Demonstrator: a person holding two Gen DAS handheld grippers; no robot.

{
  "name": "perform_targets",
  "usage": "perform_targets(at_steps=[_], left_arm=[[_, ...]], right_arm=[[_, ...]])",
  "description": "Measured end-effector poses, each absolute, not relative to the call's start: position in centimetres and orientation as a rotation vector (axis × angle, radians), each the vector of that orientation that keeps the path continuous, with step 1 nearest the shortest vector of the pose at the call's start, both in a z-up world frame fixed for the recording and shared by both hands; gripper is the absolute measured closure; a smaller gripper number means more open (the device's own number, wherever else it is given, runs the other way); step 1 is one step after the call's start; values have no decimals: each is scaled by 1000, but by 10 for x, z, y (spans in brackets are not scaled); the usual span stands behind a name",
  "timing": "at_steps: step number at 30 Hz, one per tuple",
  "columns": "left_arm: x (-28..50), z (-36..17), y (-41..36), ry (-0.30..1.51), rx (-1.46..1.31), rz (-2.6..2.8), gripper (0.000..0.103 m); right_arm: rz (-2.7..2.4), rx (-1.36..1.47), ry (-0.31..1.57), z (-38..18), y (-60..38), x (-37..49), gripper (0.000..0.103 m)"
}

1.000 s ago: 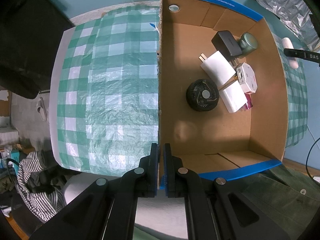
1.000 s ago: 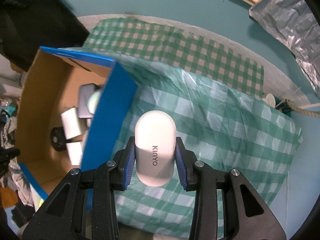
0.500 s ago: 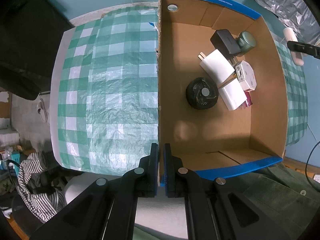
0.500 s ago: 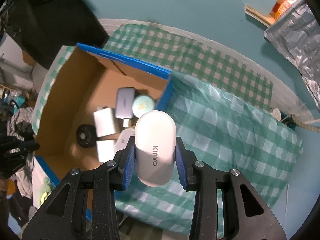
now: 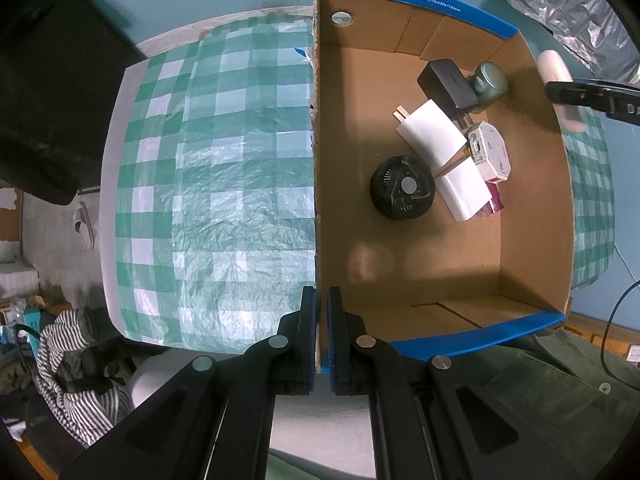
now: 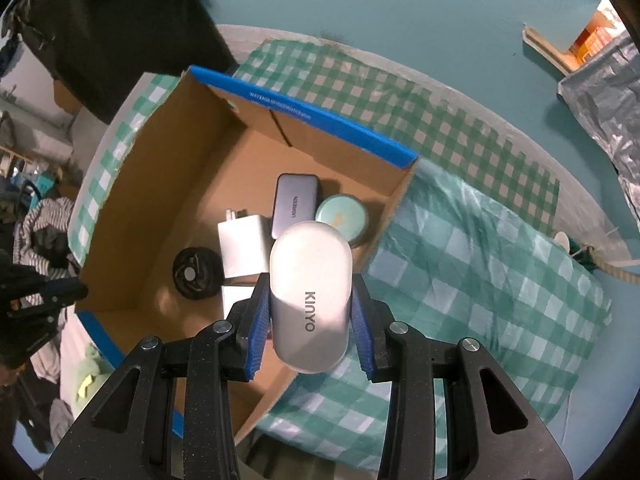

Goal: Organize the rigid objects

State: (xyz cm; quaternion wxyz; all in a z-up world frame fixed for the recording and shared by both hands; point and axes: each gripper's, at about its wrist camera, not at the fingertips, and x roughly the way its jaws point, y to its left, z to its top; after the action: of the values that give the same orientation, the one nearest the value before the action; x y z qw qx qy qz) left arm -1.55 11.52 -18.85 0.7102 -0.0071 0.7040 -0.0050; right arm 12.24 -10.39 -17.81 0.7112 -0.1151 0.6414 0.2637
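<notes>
My right gripper (image 6: 310, 282) is shut on a white pill-shaped KINYO device (image 6: 308, 296), held above the right wall of the open cardboard box (image 6: 304, 114). From the left wrist view that device (image 5: 554, 68) hangs just outside the box's right rim. My left gripper (image 5: 322, 300) is shut on the box's left wall (image 5: 317, 200), near its front corner. Inside the box lie a black round fan (image 5: 402, 188), two white chargers (image 5: 432, 132), a dark grey charger (image 5: 448, 84), a teal round tin (image 5: 490, 80) and a white octagonal device (image 5: 490, 150).
A green-and-white checked cloth (image 5: 224, 184) covers the table on both sides of the box. A silver foil bag (image 6: 608, 112) lies on the teal floor at the far right. Striped clothing (image 5: 76, 364) is heaped below the table's left front corner.
My right gripper has carried the white device leftward and a little higher, from over the checked cloth to over the box's right wall. The left gripper has kept still on the box.
</notes>
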Motion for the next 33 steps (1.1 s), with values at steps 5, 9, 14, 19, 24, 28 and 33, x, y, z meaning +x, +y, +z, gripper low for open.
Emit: perform_targets(at_steps=[5, 9, 14, 19, 24, 28, 33], left_arm=[[-15, -188, 115, 1561, -14, -12, 99], [-15, -188, 115, 1561, -14, -12, 99], [-15, -188, 115, 1562, -14, -12, 99], [-14, -188, 115, 1559, -14, -12, 99], [-13, -188, 115, 1559, -13, -11, 99], [-13, -188, 115, 1558, -13, -9, 99], [-11, -183, 116, 1542, -19, 7, 99]], right_arm=[[583, -263, 1442, -188, -100, 123, 66], [587, -269, 1446, -191, -96, 123, 66], [578, -284, 1445, -193, -93, 123, 66], [573, -291, 1441, -192, -92, 122, 66], [578, -290, 1424, -184, -96, 120, 62], [570, -275, 1402, -174, -101, 119, 56], [556, -240, 1372, -156, -109, 115, 53]])
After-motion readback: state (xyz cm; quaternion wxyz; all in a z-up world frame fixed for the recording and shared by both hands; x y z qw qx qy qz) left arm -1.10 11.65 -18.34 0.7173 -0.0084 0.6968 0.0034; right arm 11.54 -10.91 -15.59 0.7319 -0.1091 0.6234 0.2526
